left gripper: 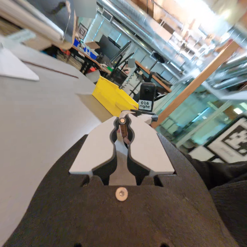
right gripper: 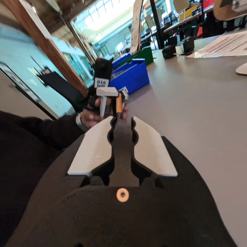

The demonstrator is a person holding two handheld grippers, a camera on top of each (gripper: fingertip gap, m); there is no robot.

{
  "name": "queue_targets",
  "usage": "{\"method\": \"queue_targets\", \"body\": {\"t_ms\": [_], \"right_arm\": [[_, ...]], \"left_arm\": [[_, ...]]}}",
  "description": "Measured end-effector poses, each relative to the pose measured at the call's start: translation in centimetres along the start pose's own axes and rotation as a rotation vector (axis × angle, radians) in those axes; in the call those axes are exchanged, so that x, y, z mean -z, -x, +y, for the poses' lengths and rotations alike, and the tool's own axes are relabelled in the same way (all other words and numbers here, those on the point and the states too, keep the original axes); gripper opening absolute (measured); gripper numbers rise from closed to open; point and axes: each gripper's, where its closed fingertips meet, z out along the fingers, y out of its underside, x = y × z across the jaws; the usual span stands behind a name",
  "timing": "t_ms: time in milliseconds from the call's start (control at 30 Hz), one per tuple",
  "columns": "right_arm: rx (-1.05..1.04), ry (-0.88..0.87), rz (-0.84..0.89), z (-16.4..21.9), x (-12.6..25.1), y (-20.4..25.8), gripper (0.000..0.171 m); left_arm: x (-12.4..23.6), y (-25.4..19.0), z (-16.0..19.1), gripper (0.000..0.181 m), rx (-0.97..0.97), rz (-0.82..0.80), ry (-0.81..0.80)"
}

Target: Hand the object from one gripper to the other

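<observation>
An orange battery [left gripper: 123, 130] with metal end caps is the object. My left gripper [left gripper: 122, 121] is shut on it near the fingertips, and the battery stands roughly upright between the pads. In the right wrist view the battery [right gripper: 118, 104] hangs from the left gripper [right gripper: 118, 95], which a hand [right gripper: 90, 118] holds. My right gripper [right gripper: 123, 119] is open and empty, with its fingertips just short of the battery's lower end. In the left wrist view the right gripper [left gripper: 135, 115] shows just beyond the battery, facing me.
Both grippers are above a grey table [right gripper: 187, 106]. A yellow bin [left gripper: 111, 96] stands at its edge. A blue bin [right gripper: 131, 76] and a green bin [right gripper: 144, 54] stand farther back. Papers [right gripper: 220, 45] and small black boxes [right gripper: 169, 51] lie at the far right. The grippers' ends are close to 5 centimetres from one another.
</observation>
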Motion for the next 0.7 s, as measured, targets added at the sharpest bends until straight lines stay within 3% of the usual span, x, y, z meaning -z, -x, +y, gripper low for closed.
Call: {"method": "queue_targets", "body": {"t_ms": [67, 267, 400, 600, 700], "right_arm": [[0.092, 0.084, 0.023, 1.4, -0.8, 0.2, 0.028], [0.096, 0.198, -0.002, 3.5, -2.2, 0.9, 0.027], [0.066, 0.233, -0.017, 4.0, -2.2, 1.1, 0.011], [0.045, 0.226, 0.023, 3.7, -2.4, 0.8, 0.010], [-0.002, 0.193, 0.031, 3.1, -2.3, 0.5, 0.010]], "left_arm": [[0.1, 0.6, 0.8, 0.011, 0.086, 0.023, 0.062], [-0.7, -0.2, 3.6, 0.011, 0.022, 0.051, 0.231], [-1.0, -0.4, 3.7, 0.011, 0.033, 0.067, 0.226], [-1.0, 0.0, 3.4, 0.012, -0.013, 0.035, 0.199], [-1.2, 0.9, 3.2, 0.048, -0.067, -0.042, 0.175]]}}
